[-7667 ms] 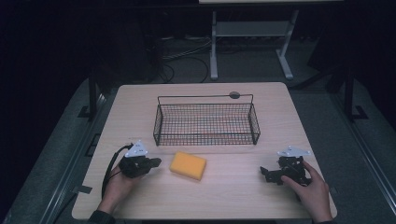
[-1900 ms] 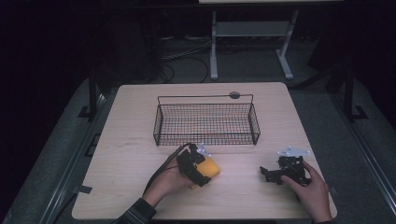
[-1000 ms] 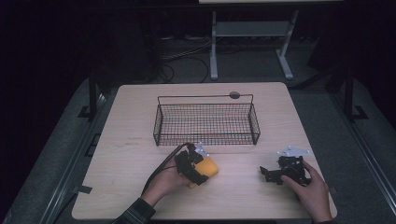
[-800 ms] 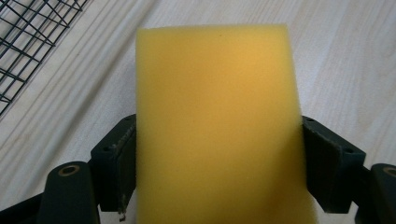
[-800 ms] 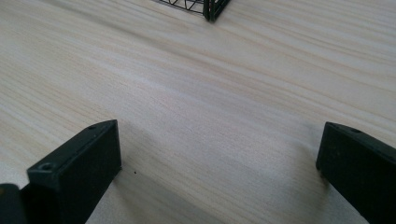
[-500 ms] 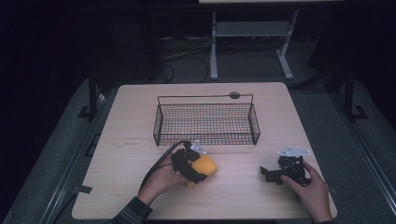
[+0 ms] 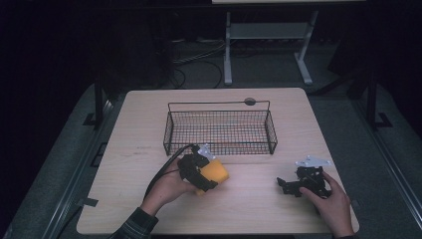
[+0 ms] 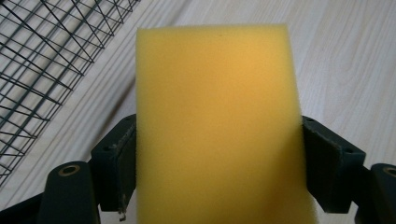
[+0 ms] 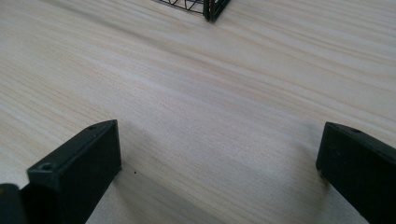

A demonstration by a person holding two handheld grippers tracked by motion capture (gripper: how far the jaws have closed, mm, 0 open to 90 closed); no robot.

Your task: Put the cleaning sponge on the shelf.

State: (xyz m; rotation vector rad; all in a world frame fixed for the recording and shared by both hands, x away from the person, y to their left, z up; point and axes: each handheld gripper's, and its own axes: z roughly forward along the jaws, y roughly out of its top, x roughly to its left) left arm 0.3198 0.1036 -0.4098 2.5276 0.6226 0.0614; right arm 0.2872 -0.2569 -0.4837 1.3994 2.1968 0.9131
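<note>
sponge (image 8: pixel 217 126) clamped btwn left fingers (image 8: pixel 114 163)

Bare pale wood surface (image 7: pixel 149 134) in a dark room

Beyond its far edge, a white metal stand (image 7: pixel 268 37) rises from the grey floor (image 7: pixel 209 74), with black cables (image 7: pixel 194 52) tangled beside it.

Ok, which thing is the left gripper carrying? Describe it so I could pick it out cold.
Start at the pale wooden table and find the black wire basket at its middle. Just in front of the basket's left end, the left gripper has its jaws shut on a yellow sponge. It is a soft, bright yellow block, the one colourful thing among black wire and black grippers.
</note>
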